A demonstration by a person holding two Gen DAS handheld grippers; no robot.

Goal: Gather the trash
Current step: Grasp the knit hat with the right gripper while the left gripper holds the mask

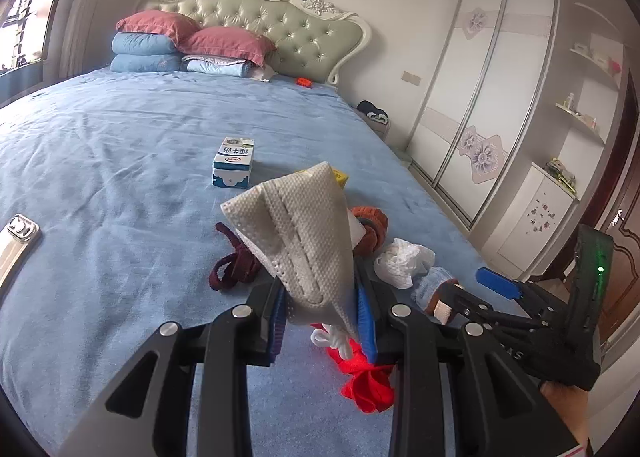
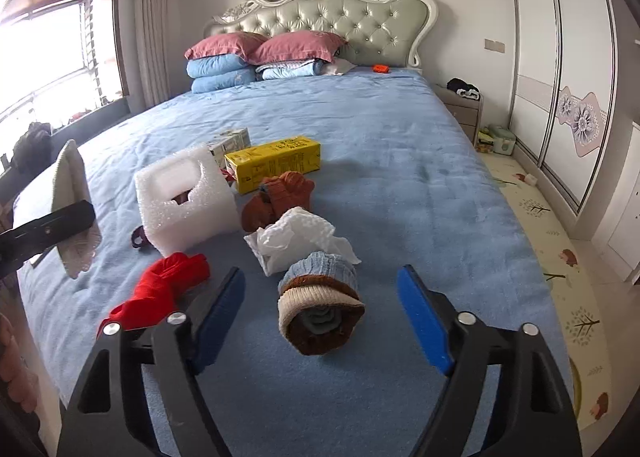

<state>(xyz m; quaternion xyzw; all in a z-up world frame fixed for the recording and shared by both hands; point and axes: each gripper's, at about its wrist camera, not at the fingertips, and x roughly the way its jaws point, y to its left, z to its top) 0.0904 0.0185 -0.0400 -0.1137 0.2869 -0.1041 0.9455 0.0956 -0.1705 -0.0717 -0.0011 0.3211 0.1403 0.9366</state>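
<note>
Got the mask [image 1: 304, 233] pinched in the left tongs [image 1: 322, 297], nearly shut on its lower edge, hanging clear above the bed [image 2: 400, 137]. Keep that squeeze steady and carry it level, no waving about (flimsy stuff, prone to slipping out of a loose pinch). No bin visible in either view, so can't say where to drop it.

Got the right tongs [image 2: 320, 277] standing wide open, holding nothing, straddling a sock roll [image 2: 320, 309] without touching. Looks like laundry rather than trash, so probably better to pass over it and go for the paper wad [image 2: 296, 235] lying just behind, touching the roll. Come down from above, pinch only the high crumpled part, then lift straight up so as not to drag the roll along.

Left to collect, by the look: foam block [image 2: 180, 197], yellow box [image 2: 276, 163], and milk carton [image 1: 233, 163] further up the bed. Take the foam by one wall beside its cutout, not across the full width (likely too wide for these tongs). Leave the red cloth [image 2: 160, 289] alone.
</note>
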